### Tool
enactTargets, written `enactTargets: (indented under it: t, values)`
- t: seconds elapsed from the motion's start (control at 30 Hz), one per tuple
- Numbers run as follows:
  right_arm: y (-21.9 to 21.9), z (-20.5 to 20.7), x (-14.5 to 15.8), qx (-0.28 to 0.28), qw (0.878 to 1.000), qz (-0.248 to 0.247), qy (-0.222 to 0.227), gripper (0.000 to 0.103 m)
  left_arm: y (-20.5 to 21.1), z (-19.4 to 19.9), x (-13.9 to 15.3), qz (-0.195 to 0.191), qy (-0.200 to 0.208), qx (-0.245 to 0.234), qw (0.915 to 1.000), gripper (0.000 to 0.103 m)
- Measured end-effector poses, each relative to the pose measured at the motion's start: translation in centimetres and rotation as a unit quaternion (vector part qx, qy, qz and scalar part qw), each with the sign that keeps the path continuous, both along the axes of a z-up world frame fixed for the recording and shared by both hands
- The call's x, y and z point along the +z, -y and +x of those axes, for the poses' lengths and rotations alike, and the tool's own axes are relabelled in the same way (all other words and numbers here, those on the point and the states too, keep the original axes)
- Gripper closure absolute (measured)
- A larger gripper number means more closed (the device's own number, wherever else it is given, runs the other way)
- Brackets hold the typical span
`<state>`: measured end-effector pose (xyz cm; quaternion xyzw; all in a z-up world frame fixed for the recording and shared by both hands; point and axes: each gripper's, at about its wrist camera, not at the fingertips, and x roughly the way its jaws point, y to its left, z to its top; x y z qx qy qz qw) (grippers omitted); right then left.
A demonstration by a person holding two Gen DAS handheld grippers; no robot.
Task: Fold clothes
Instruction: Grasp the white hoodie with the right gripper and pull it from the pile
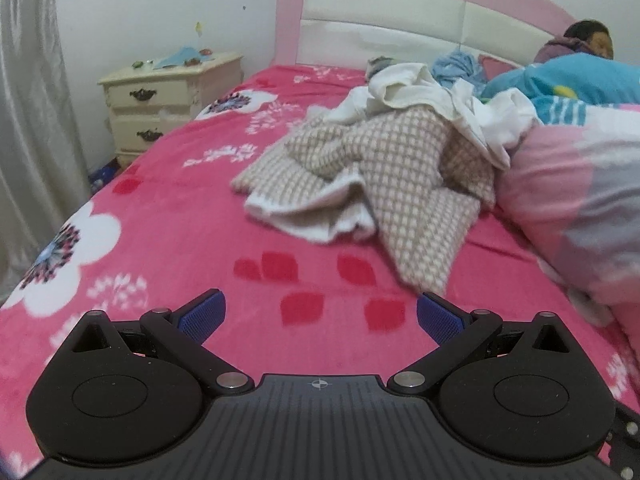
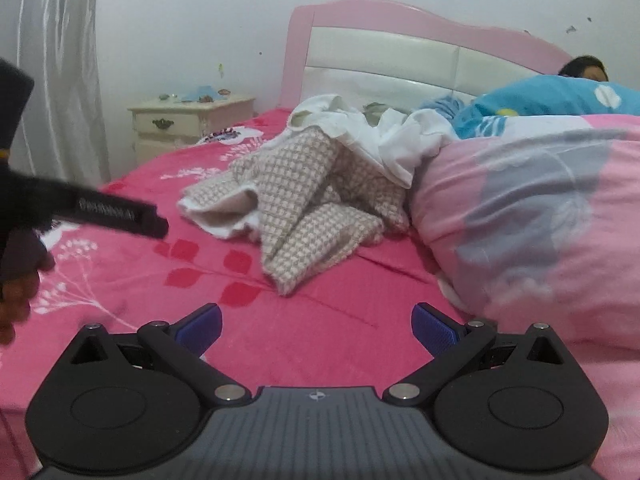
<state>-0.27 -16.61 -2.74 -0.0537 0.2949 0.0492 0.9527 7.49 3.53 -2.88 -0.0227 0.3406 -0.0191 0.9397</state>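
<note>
both claws sit low over the pink floral bedsheet [image 1: 168, 240], left claw [image 1: 321, 316] and right claw [image 2: 316, 326] each spread wide, holding nothing. checkered knit sweater [image 1: 360, 168] lies crumpled mid-bed, a white garment [image 1: 432, 92] draped over its far end, both pressed against the pink duvet [image 2: 532, 216]. nothing's folded yet imo, so step one is grabbing. i'd pinch the near loose edge of the sweater, one claw per corner, and drag it onto the open sheet before flattening. watch you don't snag the duvet or the white garment along with it.

Both wrist views low over bed [image 1: 168, 216], facing headboard [image 2: 380, 60]; share crumpled clothes pile [image 1: 372, 160].
</note>
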Motion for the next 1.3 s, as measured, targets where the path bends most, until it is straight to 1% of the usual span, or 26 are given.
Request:
enactTargets:
  t: [0.13, 0.23, 0.33, 0.4, 0.43, 0.5, 0.53, 0.6, 0.67, 0.7, 0.73, 0.77, 0.8, 0.87, 0.9, 0.93, 0.97, 1.03, 1.07, 1.1, 1.13, 1.17, 1.2, 1.23, 1.27, 1.3]
  values:
    - [0.1, 3.0, -1.8, 0.009, 1.000, -0.003, 0.004, 0.000, -0.9, 2.6, -1.8, -0.001, 0.010, 0.003, 0.9999, 0.000]
    - [0.2, 5.9, -2.1, 0.003, 0.999, -0.018, 0.039, 0.001, -1.7, 4.3, -2.9, -0.032, 0.000, 0.018, 0.9993, 0.000]
    - [-0.5, 10.4, -1.7, 0.013, 0.991, -0.081, 0.105, 0.001, -2.1, 5.9, -3.5, -0.050, -0.001, 0.034, 0.9982, 0.001]
    - [-1.2, 14.0, -1.6, 0.022, 0.980, -0.136, 0.142, 0.003, -2.2, 6.5, -3.8, -0.058, -0.001, 0.039, 0.9976, 0.001]
    - [-1.6, 15.9, -1.8, 0.032, 0.975, -0.163, 0.151, 0.005, -2.3, 6.6, -4.0, -0.061, -0.001, 0.039, 0.9974, 0.002]
    - [-2.4, 19.9, -2.3, 0.047, 0.961, -0.217, 0.166, 0.012, -2.4, 6.7, -4.2, -0.067, 0.000, 0.040, 0.9970, 0.005]
    - [-2.7, 21.7, -2.8, 0.049, 0.954, -0.247, 0.164, 0.016, -2.4, 6.8, -4.3, -0.069, 0.000, 0.040, 0.9968, 0.007]
    - [-3.2, 25.3, -3.9, 0.050, 0.939, -0.308, 0.143, 0.030, -2.6, 6.8, -4.6, -0.073, -0.003, 0.039, 0.9966, 0.011]
    - [-3.2, 27.8, -5.0, 0.046, 0.927, -0.352, 0.119, 0.039, -3.0, 6.9, -4.7, -0.076, -0.006, 0.038, 0.9964, 0.017]
    - [-3.2, 28.8, -5.5, 0.044, 0.920, -0.374, 0.109, 0.040, -3.1, 7.0, -4.7, -0.078, -0.008, 0.037, 0.9963, 0.022]
    - [-3.2, 29.6, -5.8, 0.044, 0.915, -0.389, 0.101, 0.041, -3.3, 7.1, -4.7, -0.079, -0.008, 0.037, 0.9962, 0.024]
    - [-3.1, 29.7, -5.6, 0.048, 0.915, -0.388, 0.098, 0.047, -3.5, 7.2, -4.5, -0.078, -0.006, 0.037, 0.9962, 0.024]
    - [-3.0, 29.7, -5.3, 0.054, 0.917, -0.384, 0.093, 0.060, -3.7, 7.2, -4.4, -0.077, -0.003, 0.037, 0.9963, 0.027]
    - [-2.7, 28.6, -4.3, 0.065, 0.928, -0.356, 0.087, 0.077, -4.0, 7.3, -4.0, -0.077, 0.000, 0.034, 0.9965, 0.031]
    - [-2.4, 27.7, -3.7, 0.065, 0.936, -0.333, 0.092, 0.084, -4.1, 7.4, -3.9, -0.078, 0.001, 0.031, 0.9965, 0.032]
    - [-2.1, 26.9, -3.0, 0.064, 0.944, -0.310, 0.097, 0.089, -4.2, 7.5, -3.6, -0.081, 0.001, 0.024, 0.9964, 0.033]
    - [-1.7, 26.5, -2.5, 0.060, 0.951, -0.287, 0.100, 0.099, -4.1, 7.6, -3.4, -0.083, 0.003, 0.020, 0.9963, 0.033]
    - [-0.9, 26.1, -1.4, 0.048, 0.964, -0.241, 0.104, 0.099, -3.7, 7.9, -3.1, -0.086, 0.008, 0.013, 0.9962, 0.033]
    - [-0.3, 26.1, -0.6, 0.043, 0.972, -0.208, 0.101, 0.100, -3.4, 8.0, -3.0, -0.088, 0.011, 0.010, 0.9960, 0.033]
    - [0.7, 26.3, 0.1, 0.043, 0.984, -0.150, 0.091, 0.100, -3.2, 8.1, -2.9, -0.093, 0.013, 0.006, 0.9956, 0.033]
    - [1.8, 26.3, 0.9, 0.048, 0.992, -0.086, 0.083, 0.100, -3.0, 8.2, -2.7, -0.104, 0.014, -0.001, 0.9945, 0.033]
    - [2.8, 25.7, 1.7, 0.071, 0.994, -0.016, 0.081, 0.100, -2.9, 8.2, -2.4, -0.118, 0.013, -0.006, 0.9929, 0.033]
    - [3.7, 24.6, 2.2, 0.106, 0.990, 0.034, 0.082, 0.100, -2.8, 8.3, -2.2, -0.133, 0.011, -0.010, 0.9910, 0.033]
    - [4.5, 23.6, 2.6, 0.141, 0.983, 0.085, 0.082, 0.100, -2.9, 8.3, -1.9, -0.150, 0.009, -0.016, 0.9885, 0.032]
    - [5.2, 22.5, 3.0, 0.172, 0.974, 0.124, 0.078, 0.099, -3.0, 8.2, -1.6, -0.168, 0.006, -0.022, 0.9856, 0.031]
    - [5.4, 21.3, 2.9, 0.194, 0.970, 0.134, 0.067, 0.099, -3.2, 8.1, -1.3, -0.189, 0.002, -0.029, 0.9815, 0.029]
